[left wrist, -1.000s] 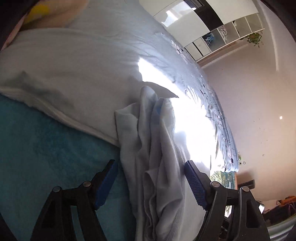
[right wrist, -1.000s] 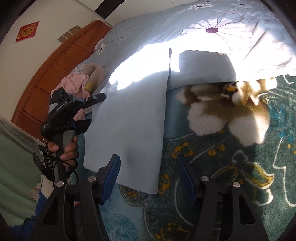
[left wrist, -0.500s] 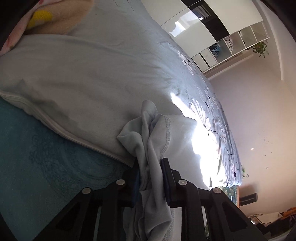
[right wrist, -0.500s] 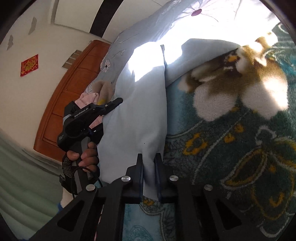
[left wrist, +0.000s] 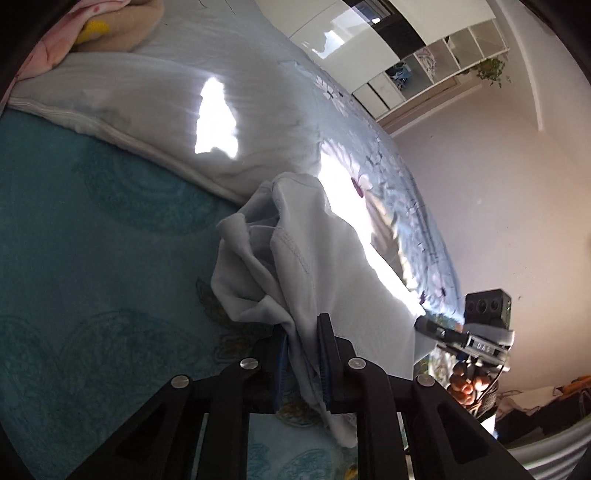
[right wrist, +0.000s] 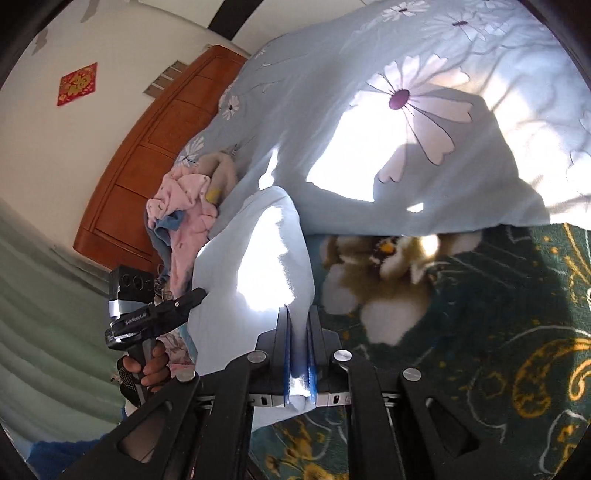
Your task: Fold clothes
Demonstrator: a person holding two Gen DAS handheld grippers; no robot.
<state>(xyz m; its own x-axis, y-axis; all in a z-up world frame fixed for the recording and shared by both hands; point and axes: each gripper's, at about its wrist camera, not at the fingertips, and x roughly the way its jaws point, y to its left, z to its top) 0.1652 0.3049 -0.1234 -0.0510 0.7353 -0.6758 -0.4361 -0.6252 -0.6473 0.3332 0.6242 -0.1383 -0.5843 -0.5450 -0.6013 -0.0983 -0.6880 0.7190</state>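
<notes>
- Here, in the left wrist view, the left gripper is pinching a bunched edge of the pale blue garment; its jaws are closed on the cloth, which is spilling out below them in folds.
- The garment is rising from the jaws and stretching to the right, toward the right gripper, seen small at the cloth's far corner with the person's hand below it.
- Under the garment a teal blanket is lying, and past it a white quilt is catching patches of sun.
- A pink and beige clothes pile is sitting at the top left, on the quilt's far side.
- A shelf unit and a hanging plant are showing on the far wall.

- In the right wrist view, the right gripper is clamping another edge of the garment; its jaws are closed on the cloth, with a little of it poking out behind the blue pads.
- The garment is sloping up and left from these jaws, lifted off the blanket, to the left gripper at its other end.
- The daisy-print quilt is lying beyond the garment.
- The clothes pile is lying at the left, in front of a wooden headboard.
</notes>
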